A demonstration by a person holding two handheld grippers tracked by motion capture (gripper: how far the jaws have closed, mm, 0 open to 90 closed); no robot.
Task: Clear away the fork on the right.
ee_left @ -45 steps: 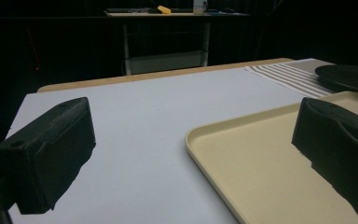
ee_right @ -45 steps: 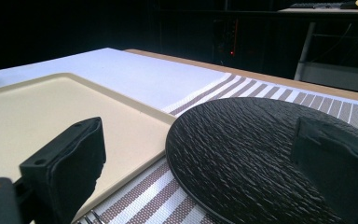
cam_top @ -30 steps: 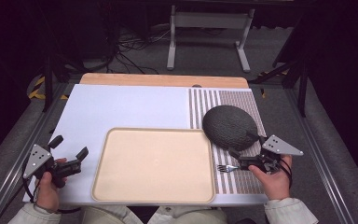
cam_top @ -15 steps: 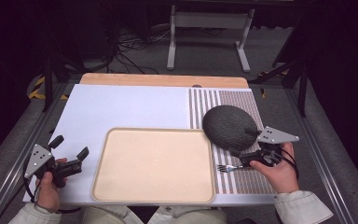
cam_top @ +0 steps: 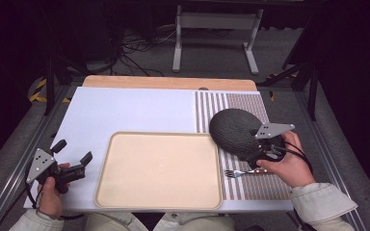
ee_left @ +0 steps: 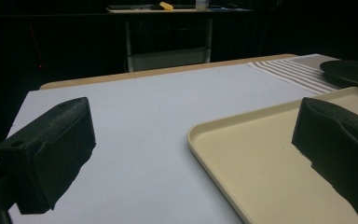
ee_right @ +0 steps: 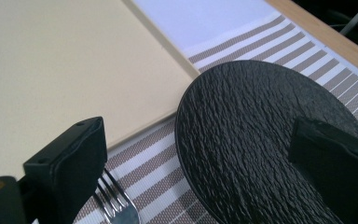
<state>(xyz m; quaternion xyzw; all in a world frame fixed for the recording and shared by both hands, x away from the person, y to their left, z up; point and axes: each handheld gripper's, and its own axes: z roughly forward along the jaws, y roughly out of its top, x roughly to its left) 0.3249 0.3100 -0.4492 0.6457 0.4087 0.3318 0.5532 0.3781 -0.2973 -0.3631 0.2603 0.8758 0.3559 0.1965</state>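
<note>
On the striped placemat (cam_top: 270, 185) at the right of the table, the right gripper (cam_top: 262, 155) hovers with its jaws spread and grasping nothing, positioned over the near edge of the dark textured plate (cam_top: 233, 129) and just beyond the fork (cam_top: 241, 173). In the right gripper view the plate (ee_right: 256, 135) lies between the two jaws, slightly toward the right one, while the fork tines (ee_right: 116, 200) show at the lower left, beside the left jaw. The fork's long axis runs left to right across the placemat, tines pointing left toward the beige tray (cam_top: 159, 168); its handle appears to pass beneath the right hand (cam_top: 289, 166), though that end is hidden. The plate sits just right of the tray's far right corner, apparently overlapping its rim slightly. The left gripper (cam_top: 70, 166) rests at the near left of the white table surface (cam_top: 125, 110), jaws released and empty, aimed toward the tray (ee_left: 261, 163) and well apart from both plate and fork. The right gripper is therefore much the nearer tool; judged from this pose, the coming move depends on lowering its jaws onto either the plate rim directly ahead or the fork just nearer.
</note>
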